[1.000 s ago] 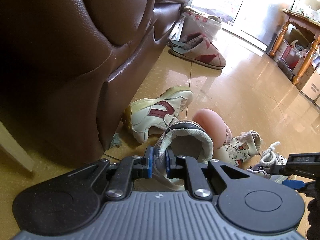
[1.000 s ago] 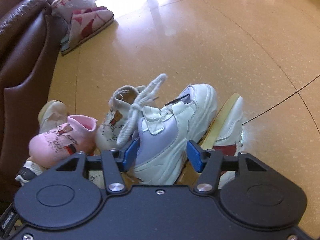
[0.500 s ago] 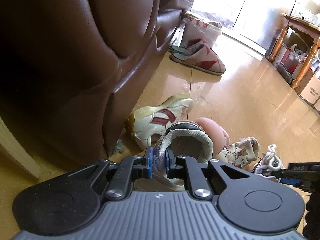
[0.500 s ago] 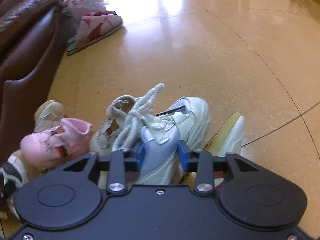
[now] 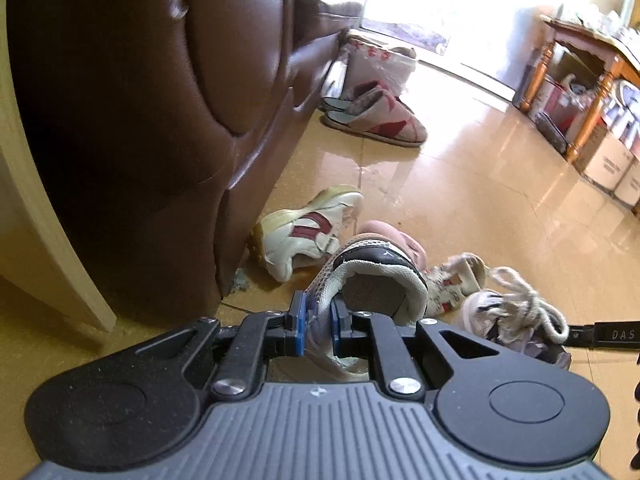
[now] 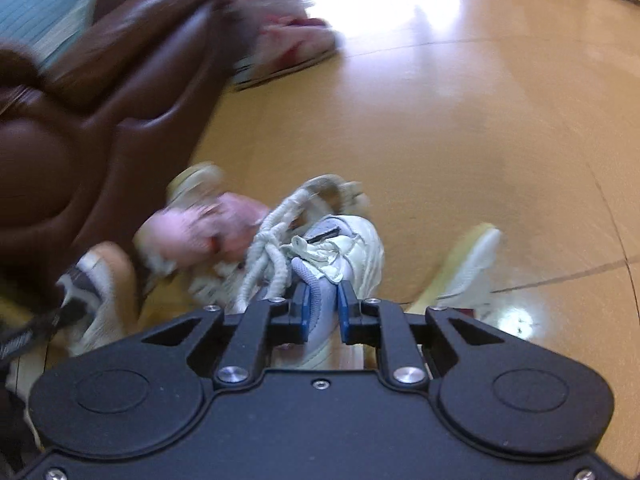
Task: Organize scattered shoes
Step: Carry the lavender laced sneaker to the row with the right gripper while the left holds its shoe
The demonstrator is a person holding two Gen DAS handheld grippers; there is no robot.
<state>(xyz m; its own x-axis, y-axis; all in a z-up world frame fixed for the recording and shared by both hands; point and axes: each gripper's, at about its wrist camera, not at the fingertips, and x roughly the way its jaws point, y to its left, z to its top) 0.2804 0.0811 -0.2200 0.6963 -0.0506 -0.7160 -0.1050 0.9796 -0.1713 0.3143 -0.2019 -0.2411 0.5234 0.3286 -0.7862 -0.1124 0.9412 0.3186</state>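
Pinching the collar wall of a grey mesh sneaker with a black heel tab (image 5: 376, 276), my left gripper (image 5: 319, 322) has its blue pads nearly together, the fabric squeezed between them. At 11 o'clock from it, a cream sneaker with dark red stripes (image 5: 304, 236) lies on its side on the glossy tan floor (image 5: 480, 184), just beside the brown leather sofa (image 5: 152, 112). A pink sock-style shoe (image 5: 390, 232) sits behind the held collar at 12 o'clock. My right gripper (image 6: 323, 312) has just been closing, and its narrow jaws now clamp the lilac tongue of a white sneaker with thick cream laces (image 6: 340, 248); the picture is blurred. At 2 o'clock lies 1 more cream sneaker (image 6: 468, 268). Red-patterned slippers (image 5: 376, 116) rest far off at 12 o'clock.
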